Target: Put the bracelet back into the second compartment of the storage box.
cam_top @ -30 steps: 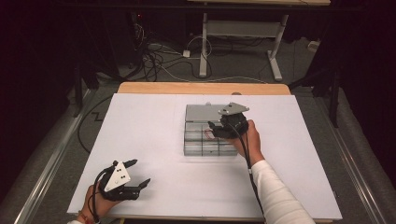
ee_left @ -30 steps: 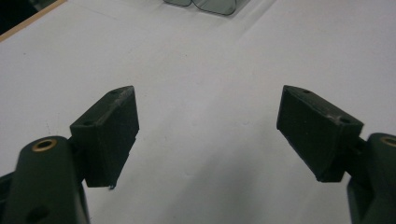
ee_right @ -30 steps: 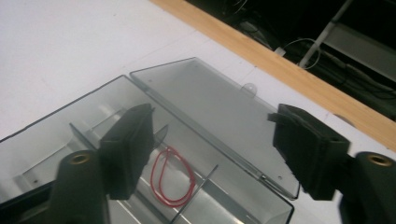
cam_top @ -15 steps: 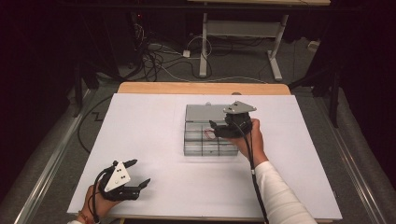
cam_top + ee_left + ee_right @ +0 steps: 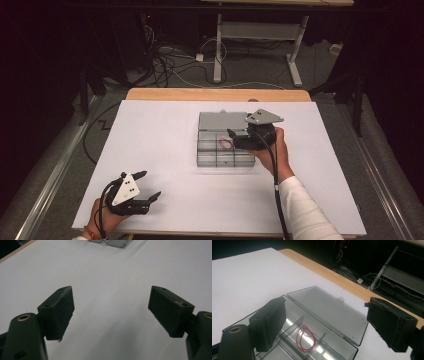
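A clear plastic compartment box (image 5: 210, 159) stands mid-table with its lid (image 5: 220, 121) laid open behind it. A thin red rubber band (image 5: 224, 144) lies loose in one compartment, and it is also in the right gripper view as the red band (image 5: 305, 338). My right gripper (image 5: 234, 139) hovers at the box's right side, pointing left over it. Its jaws have just been opening and now stand wide, as the right gripper (image 5: 325, 312) shows, with nothing between them. My left gripper (image 5: 150, 184) rests open near the front left edge; the left gripper (image 5: 111, 305) has bare table between its jaws.
A white sheet (image 5: 150, 130) covers the table, with a wooden edge (image 5: 210, 94) at the back. Beyond that are a dark floor, cables (image 5: 170, 65) and a desk frame (image 5: 255, 35). A corner of the box (image 5: 112, 242) lies far ahead of the left gripper.
The right gripper has drawn back to the right and slightly up from over the box. The red band now lies uncovered in its compartment. The left gripper has stayed put.
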